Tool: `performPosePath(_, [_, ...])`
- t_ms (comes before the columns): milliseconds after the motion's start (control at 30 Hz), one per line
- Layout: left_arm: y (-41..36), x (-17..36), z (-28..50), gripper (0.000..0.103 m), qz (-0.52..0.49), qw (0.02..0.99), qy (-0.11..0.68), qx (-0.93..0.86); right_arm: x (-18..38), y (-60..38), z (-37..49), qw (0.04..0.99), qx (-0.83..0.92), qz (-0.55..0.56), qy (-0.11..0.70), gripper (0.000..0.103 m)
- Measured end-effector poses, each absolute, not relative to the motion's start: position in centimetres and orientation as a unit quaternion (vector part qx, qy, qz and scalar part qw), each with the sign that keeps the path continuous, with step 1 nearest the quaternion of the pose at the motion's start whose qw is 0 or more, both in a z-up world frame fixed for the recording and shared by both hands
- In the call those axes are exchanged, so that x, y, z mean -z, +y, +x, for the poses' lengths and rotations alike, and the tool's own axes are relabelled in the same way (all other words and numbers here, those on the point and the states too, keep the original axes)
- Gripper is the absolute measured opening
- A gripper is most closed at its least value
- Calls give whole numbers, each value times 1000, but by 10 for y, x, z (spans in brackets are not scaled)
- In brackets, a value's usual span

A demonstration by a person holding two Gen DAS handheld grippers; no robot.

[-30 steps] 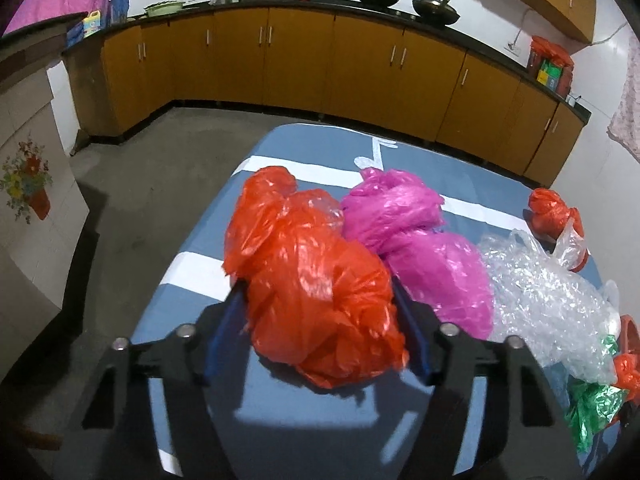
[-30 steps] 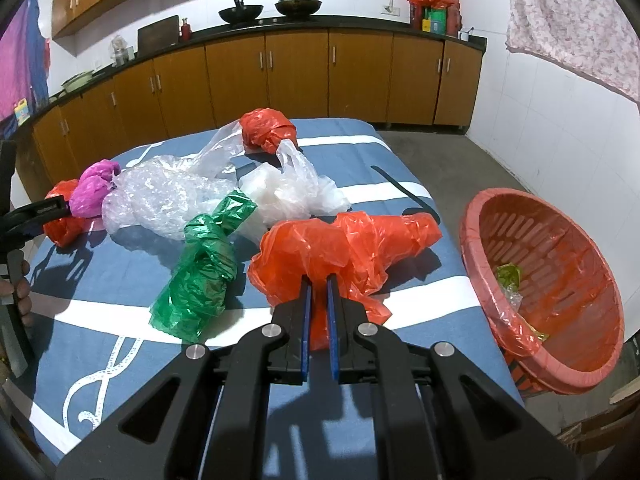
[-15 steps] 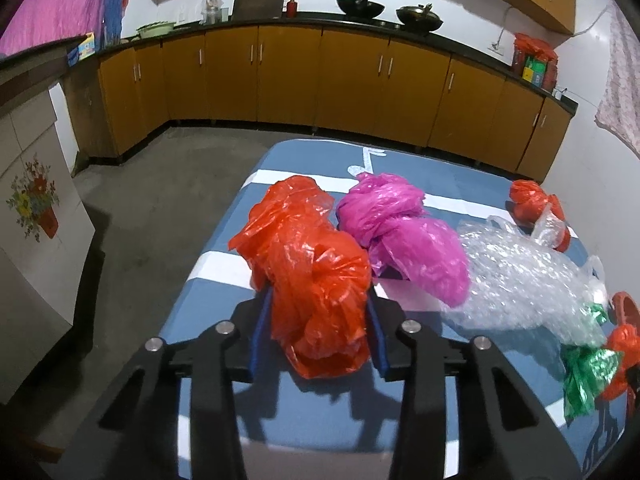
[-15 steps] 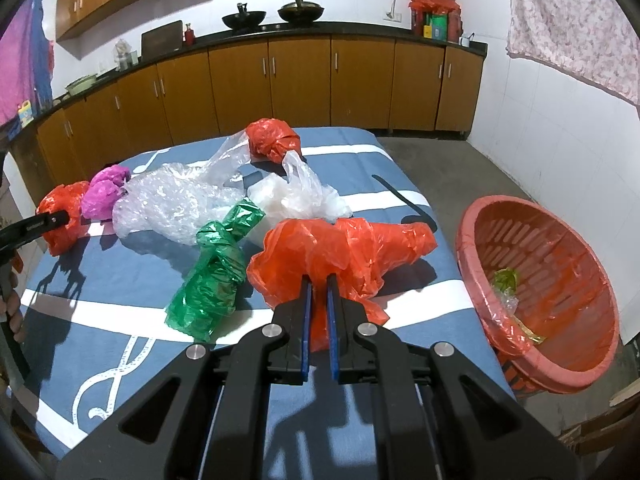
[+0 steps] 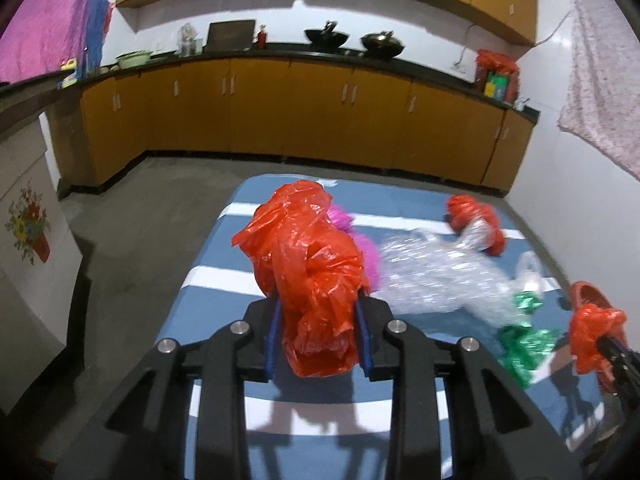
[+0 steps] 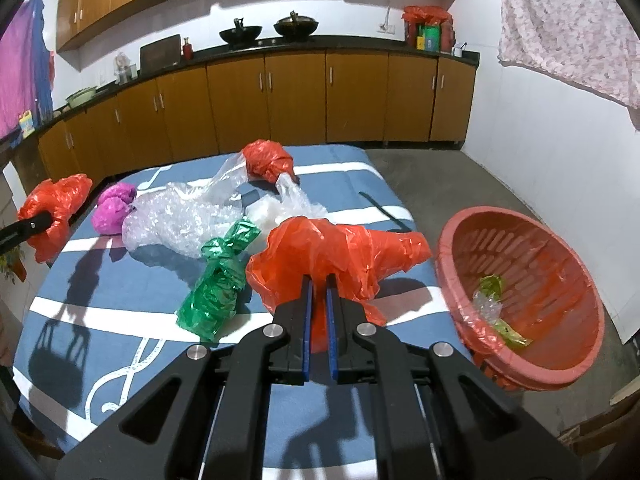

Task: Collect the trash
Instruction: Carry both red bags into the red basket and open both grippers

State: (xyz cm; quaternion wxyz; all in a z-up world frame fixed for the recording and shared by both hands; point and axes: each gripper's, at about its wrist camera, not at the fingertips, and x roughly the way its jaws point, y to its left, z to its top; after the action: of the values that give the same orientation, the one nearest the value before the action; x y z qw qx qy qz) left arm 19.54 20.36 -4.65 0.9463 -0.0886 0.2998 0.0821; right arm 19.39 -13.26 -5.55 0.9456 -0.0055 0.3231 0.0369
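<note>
My left gripper point(image 5: 318, 300) is shut on a crumpled red plastic bag point(image 5: 312, 276) and holds it above the blue striped table point(image 5: 224, 300); it also shows at the far left of the right wrist view point(image 6: 52, 212). My right gripper point(image 6: 319, 280) is shut on another red plastic bag point(image 6: 340, 256), lifted near the table's right edge. A red basket point(image 6: 524, 300) with some scraps in it stands to the right of the table.
On the table lie a pink bag point(image 6: 114, 212), clear bubble wrap point(image 6: 180, 220), a green bag point(image 6: 220, 284), a white bag point(image 6: 288, 208) and a small red bag point(image 6: 268, 160). Wooden cabinets point(image 6: 296, 104) line the far wall. Concrete floor surrounds the table.
My left gripper has closed on the red bag and lifted it off the table. My right gripper has risen a little with its red bag.
</note>
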Motion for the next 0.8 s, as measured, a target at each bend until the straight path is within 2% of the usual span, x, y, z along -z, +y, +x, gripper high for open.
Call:
performPosePath(300, [143, 12, 183, 30, -71, 960, 271, -1, 43, -157, 190, 952, -15, 0, 307, 2])
performPosePath(533, [105, 9, 185, 30, -59, 960, 272, 35, 50, -158, 185, 950, -31, 5, 311, 1])
performPosePath(800, [77, 5, 191, 30, -53, 960, 267, 71, 21, -181, 178, 963, -21, 26, 268, 1])
